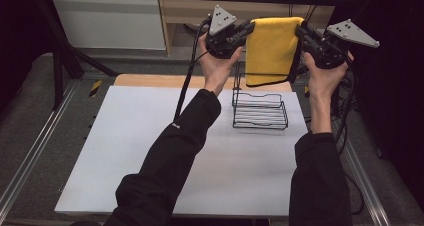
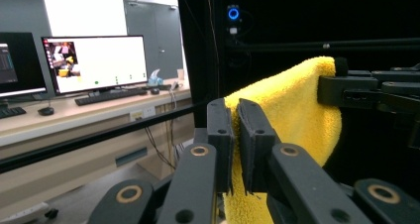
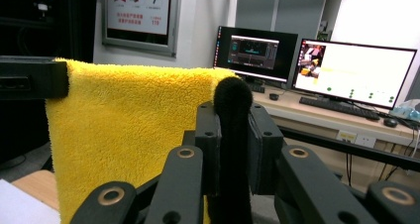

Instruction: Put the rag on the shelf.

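Cloth is being held up high above the far end of the table: a fluffy yellow microfibre towel (image 1: 272,48) with a dark trim is being stretched flat between the two tools, its lower edge hanging just above a black wire rack (image 1: 260,111). That rack is sitting on the white tabletop sheet (image 1: 150,156), towards its far right corner, and is not being touched by either tool.

One upper corner of the towel is being pinched by the left gripper (image 1: 247,28); in the left gripper view its jaws are seen pressed close together with yellow pile squeezed between the pads (image 2: 255,135). The opposite upper corner is being gripped by the right gripper (image 1: 301,32), and in the right gripper view a dark fold of the towel's edge (image 3: 232,105) is being clamped tightly between its jaws, bulging out above them.

Both hands are raised to roughly the same height, so the top edge of the towel is being kept nearly level and taut. Black sleeves (image 1: 170,161) are reaching in from the near side.
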`<state>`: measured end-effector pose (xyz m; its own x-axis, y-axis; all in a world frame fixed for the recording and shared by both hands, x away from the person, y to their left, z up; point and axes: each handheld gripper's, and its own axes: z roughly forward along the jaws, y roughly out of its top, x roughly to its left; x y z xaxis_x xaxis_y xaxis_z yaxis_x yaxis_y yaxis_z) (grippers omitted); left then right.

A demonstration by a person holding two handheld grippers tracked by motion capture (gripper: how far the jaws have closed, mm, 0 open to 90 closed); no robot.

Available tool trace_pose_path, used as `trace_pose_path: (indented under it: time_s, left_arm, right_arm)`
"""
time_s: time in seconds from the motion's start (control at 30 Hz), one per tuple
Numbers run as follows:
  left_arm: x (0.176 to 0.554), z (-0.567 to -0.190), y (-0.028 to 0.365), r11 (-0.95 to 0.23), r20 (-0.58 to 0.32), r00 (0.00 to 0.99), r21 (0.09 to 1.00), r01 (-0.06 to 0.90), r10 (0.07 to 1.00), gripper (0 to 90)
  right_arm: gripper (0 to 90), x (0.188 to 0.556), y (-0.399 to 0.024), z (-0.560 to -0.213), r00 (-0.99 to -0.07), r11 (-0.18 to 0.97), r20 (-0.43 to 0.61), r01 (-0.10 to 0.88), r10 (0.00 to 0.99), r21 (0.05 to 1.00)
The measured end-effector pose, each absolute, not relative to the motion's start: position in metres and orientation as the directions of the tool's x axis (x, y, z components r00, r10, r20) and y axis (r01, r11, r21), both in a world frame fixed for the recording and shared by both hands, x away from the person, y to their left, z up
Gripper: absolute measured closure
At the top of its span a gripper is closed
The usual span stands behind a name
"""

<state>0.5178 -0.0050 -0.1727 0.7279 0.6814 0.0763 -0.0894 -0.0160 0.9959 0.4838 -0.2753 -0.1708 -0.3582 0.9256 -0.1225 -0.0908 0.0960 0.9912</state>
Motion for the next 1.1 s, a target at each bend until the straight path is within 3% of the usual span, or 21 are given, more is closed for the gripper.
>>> trace_pose_path:
  time_s: [1.1]
  left_arm:
    - [0.523,-0.212,-0.012,-0.122,0.107,0.753,0.992,-0.035,0.649,84.5]
  right_arm:
    - [78.3,0.481,-0.285,-0.219,-0.375,0.093,-0.077,0.026,0.924,0.995]
